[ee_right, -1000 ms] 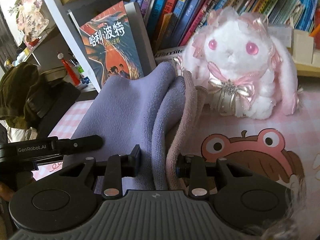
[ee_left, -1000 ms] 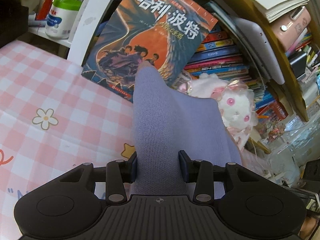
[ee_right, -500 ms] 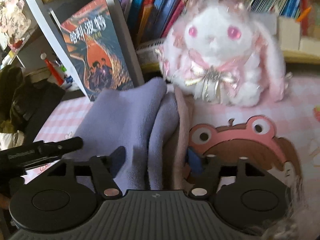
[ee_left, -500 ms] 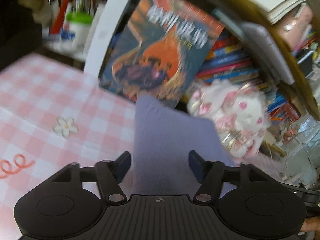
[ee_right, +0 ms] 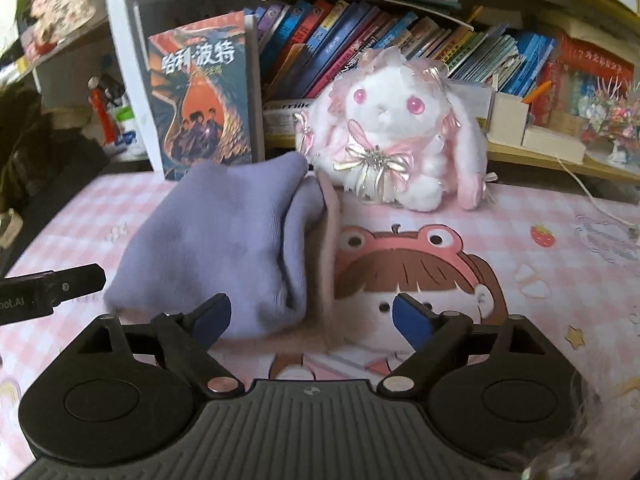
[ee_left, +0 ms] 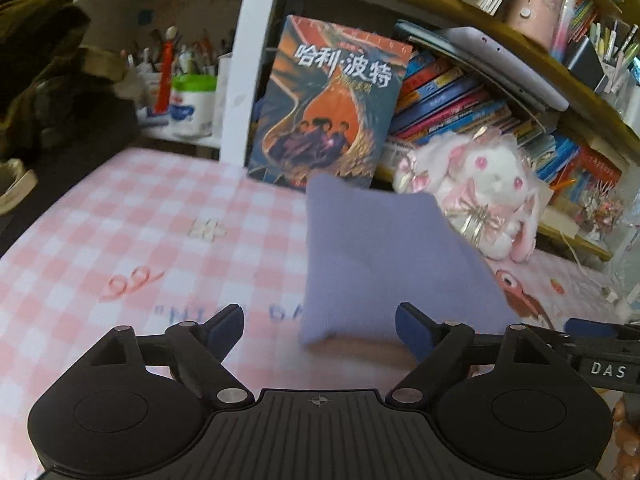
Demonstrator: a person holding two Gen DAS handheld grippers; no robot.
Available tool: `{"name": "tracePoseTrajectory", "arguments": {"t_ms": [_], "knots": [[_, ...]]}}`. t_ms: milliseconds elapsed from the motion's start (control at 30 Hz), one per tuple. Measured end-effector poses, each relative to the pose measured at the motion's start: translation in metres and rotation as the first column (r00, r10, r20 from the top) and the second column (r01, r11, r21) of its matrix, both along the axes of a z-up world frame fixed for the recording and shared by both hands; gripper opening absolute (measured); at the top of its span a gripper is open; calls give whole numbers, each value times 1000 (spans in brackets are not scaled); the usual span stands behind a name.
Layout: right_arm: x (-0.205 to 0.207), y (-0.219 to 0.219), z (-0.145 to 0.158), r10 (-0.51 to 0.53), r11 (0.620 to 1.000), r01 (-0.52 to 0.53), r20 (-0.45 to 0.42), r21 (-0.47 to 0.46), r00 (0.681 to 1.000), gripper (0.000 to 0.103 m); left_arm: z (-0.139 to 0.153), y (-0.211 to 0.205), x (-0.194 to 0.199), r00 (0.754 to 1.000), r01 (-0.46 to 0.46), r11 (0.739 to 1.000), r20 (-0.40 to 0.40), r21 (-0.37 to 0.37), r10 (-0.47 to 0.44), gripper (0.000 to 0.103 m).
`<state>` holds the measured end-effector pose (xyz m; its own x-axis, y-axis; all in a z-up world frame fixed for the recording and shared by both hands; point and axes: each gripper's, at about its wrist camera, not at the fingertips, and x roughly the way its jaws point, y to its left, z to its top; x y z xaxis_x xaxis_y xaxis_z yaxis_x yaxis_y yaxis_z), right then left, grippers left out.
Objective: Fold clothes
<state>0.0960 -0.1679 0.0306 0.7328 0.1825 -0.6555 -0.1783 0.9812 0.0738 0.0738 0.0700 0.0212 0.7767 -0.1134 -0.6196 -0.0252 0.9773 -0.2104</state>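
A folded lavender garment with a pale pink underside lies on the pink checked mat. It also shows in the right wrist view, folded in layers with a pink edge on its right. My left gripper is open and empty, just short of the garment's near edge. My right gripper is open and empty, its left finger near the garment's front edge. The left gripper's side shows at the left of the right wrist view.
A white and pink plush rabbit sits behind the garment against the bookshelf. A large book stands upright at the back left. Rows of books fill the shelf. A frog-hat cartoon is printed on the mat.
Both grippers have opened and let go of the lavender garment, then drawn back. The garment now rests folded on the mat.
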Motion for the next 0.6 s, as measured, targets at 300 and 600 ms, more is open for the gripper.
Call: {"name": "tracePoseTrajectory", "arguments": {"t_ms": [300, 600], "knots": [[-33, 1, -10, -9, 1000, 9, -5, -24, 1000, 90, 0, -10, -22, 999, 3, 996, 33, 90, -6, 96], [-36, 2, -8, -19, 1000, 19, 20, -20, 1000, 93, 5, -19, -25, 998, 30, 995, 60, 97, -36, 100]]}}
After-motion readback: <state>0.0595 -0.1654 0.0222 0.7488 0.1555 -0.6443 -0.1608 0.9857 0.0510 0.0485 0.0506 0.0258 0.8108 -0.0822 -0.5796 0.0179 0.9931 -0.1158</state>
